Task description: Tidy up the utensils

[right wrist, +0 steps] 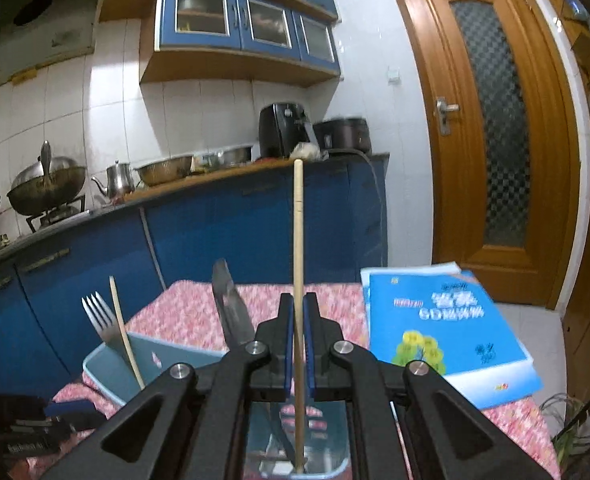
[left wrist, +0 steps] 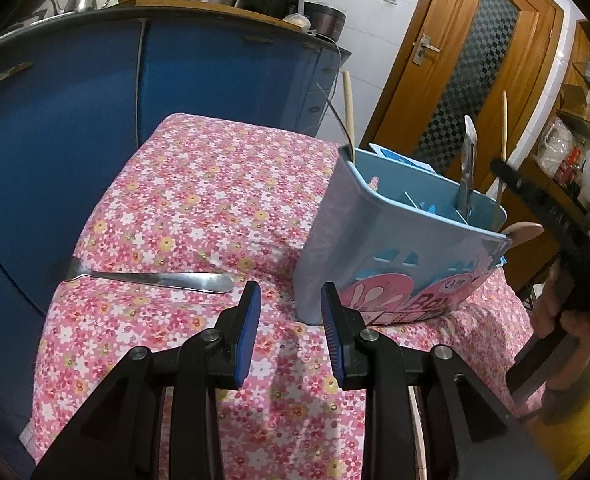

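Note:
A light blue utensil caddy (left wrist: 395, 248) with pink print stands on the floral cloth. It holds a fork (right wrist: 95, 312), a thin wooden stick (right wrist: 123, 328) and a metal utensil (left wrist: 466, 168). My right gripper (right wrist: 299, 304) is shut on an upright wooden chopstick (right wrist: 298, 232) whose lower end reaches down into the caddy. From the left wrist view the right gripper (left wrist: 500, 168) hangs above the caddy's far right corner, with a hand (left wrist: 555, 312) on it. A metal spoon (left wrist: 151, 280) lies flat on the cloth, left of the caddy. My left gripper (left wrist: 291, 308) is open and holds nothing, hovering between spoon and caddy.
A blue book (right wrist: 439, 328) lies on the cloth behind the caddy. A wooden spoon head (left wrist: 525, 232) sticks out at the caddy's right rim. Blue kitchen cabinets (left wrist: 75, 140) close off the left and back. A wooden door (left wrist: 467, 60) is at the right.

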{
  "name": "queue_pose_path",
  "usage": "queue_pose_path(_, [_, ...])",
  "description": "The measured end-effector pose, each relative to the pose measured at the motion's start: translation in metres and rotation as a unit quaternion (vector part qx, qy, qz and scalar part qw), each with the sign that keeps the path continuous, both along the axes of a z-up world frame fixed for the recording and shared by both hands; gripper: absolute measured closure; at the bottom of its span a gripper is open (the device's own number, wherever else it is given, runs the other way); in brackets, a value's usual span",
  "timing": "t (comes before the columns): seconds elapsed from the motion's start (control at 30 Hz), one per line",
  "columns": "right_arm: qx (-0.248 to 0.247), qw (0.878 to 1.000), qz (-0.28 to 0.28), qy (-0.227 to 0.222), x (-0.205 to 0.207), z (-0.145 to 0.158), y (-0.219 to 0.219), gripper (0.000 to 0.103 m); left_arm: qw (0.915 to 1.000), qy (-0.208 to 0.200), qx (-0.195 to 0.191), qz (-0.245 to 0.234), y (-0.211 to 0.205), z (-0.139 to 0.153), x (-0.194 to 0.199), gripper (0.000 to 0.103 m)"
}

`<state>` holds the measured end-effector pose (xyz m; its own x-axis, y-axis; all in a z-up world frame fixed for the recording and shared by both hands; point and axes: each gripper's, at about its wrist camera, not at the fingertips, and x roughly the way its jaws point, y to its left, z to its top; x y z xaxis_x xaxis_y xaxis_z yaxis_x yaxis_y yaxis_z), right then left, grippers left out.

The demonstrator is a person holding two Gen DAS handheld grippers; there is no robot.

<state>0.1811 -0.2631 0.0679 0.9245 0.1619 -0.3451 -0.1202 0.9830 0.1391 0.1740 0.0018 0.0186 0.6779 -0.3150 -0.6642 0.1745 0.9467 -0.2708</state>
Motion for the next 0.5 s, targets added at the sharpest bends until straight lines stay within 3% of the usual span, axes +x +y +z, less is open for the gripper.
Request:
queue_pose_path(0.07, [0.01,1.0,0.001,0.006,-0.002,-0.003,-0.004,0.091,1.0,-0.001,-0.001,0.005,0.003,0.002,-0.001,0.072])
queue_pose_path(0.13, [0.02,1.0,0.002,0.012,-0.004,-0.004,-0.008,0.073,1.0,-0.001,-0.002,0.008,0.005,0.004,-0.002,0.072])
queue_pose_path(0.2, [0.028,0.999,0.003,0.015,-0.007,-0.005,-0.011,0.063,0.9999,-0.004,0.001,0.011,0.008,0.006,-0.003,0.072])
queue_pose_path(0.5, [0.074,0.997,-0.007,0.013,-0.029,-0.002,-0.026,0.039,0.998,-0.013,0.017,0.06,0.048,0.018,-0.005,0.072])
